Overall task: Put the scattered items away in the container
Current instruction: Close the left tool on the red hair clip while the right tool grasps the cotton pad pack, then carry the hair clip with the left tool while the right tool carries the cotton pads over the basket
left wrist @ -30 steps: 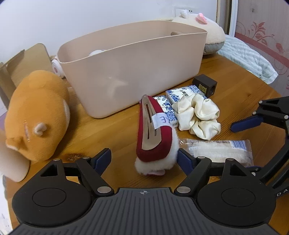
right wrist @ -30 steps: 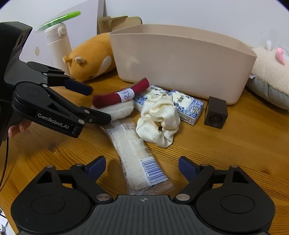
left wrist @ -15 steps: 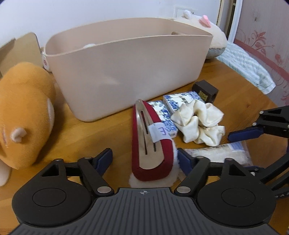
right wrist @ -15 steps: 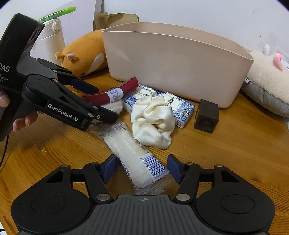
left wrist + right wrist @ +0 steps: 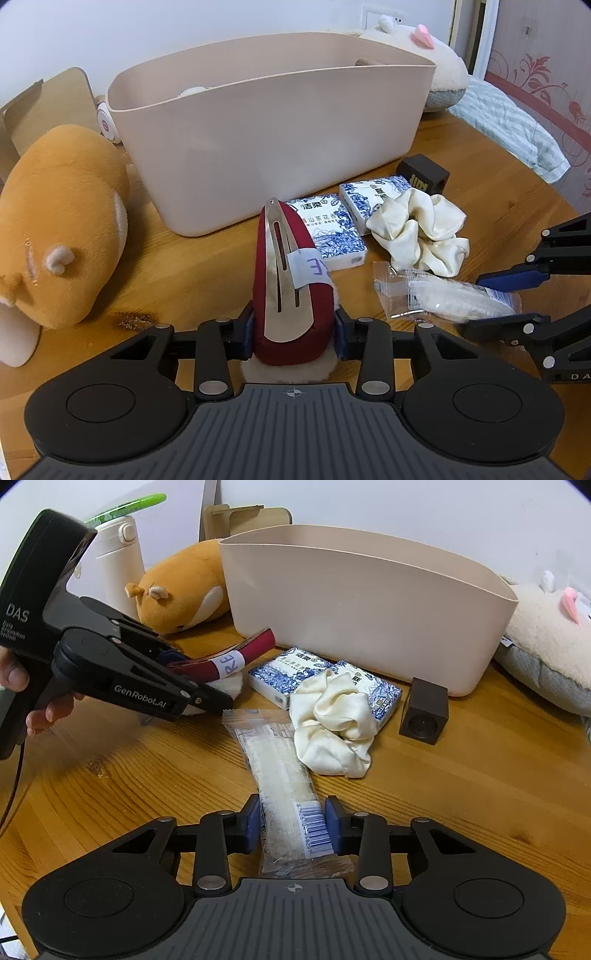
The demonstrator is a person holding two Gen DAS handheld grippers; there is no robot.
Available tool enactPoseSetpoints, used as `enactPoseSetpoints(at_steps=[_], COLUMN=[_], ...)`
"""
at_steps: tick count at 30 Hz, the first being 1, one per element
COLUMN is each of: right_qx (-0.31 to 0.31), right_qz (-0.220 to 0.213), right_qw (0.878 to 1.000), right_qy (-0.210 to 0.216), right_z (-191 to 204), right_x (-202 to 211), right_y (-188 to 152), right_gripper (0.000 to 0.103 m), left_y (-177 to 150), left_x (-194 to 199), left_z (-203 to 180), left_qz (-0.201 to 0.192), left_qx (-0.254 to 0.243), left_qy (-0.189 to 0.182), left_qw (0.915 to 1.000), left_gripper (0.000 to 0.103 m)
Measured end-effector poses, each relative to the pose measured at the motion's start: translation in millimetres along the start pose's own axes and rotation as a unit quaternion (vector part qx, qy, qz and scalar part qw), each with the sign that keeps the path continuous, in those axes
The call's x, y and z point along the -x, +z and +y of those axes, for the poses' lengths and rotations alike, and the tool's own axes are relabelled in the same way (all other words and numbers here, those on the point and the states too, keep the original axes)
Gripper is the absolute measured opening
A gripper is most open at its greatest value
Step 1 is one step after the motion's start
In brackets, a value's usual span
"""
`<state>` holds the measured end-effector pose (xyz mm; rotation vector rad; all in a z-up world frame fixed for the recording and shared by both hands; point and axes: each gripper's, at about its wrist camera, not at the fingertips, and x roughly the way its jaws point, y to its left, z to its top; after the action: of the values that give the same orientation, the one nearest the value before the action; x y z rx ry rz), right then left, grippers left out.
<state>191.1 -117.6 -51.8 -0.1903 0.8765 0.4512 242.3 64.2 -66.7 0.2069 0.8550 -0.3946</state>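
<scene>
Clamping at the bottom centre of its own view, the left gripper [image 5: 294, 334] has just closed its jaws on the red hair clip [image 5: 291, 280], which leans up toward the beige container [image 5: 273, 147] above it. Low in the right wrist view, the right gripper [image 5: 293, 825] has likewise just closed, pads pressing the clear wrapped packet [image 5: 284, 775]. Left of the container lies an orange plush toy [image 5: 62, 236]; to its right, two blue-patterned tissue packs [image 5: 328, 230], a cream scrunchie [image 5: 421, 232] and a dark cube [image 5: 424, 173] crowd its base. Bare wooden table [image 5: 480, 782] stays open at lower right.
</scene>
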Motion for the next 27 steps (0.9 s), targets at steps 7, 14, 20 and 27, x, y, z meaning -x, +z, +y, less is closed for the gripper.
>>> enactPoseSetpoints(at_steps=[7, 14, 20, 27], right_qx=[-0.006, -0.014, -0.025, -0.019], right_qz=[-0.006, -0.017, -0.035, -0.065], right_qw=[1.0, 1.0, 0.999, 0.998], right_qy=[0.01, 0.01, 0.008, 0.004], right_z=[0, -2, -7, -7], right_x=[8, 20, 36, 63], right_y=[-6, -12, -13, -7], right_gripper=[0.029, 0.028, 0.028, 0.028], left_y=[-5, -13, -15, -13], left_x=[23, 50, 67, 86], left_z=[-6, -18, -28, -34], left_qz=[-0.014, -0.029, -0.043, -0.063], left_qx=[-0.002, -0.011, -0.02, -0.024], left_qy=[0.006, 0.01, 0.013, 0.02], left_qw=[0.9999, 0.9995, 0.9988, 0.9976], left_gripper=[0.04, 0.04, 0.04, 0.04])
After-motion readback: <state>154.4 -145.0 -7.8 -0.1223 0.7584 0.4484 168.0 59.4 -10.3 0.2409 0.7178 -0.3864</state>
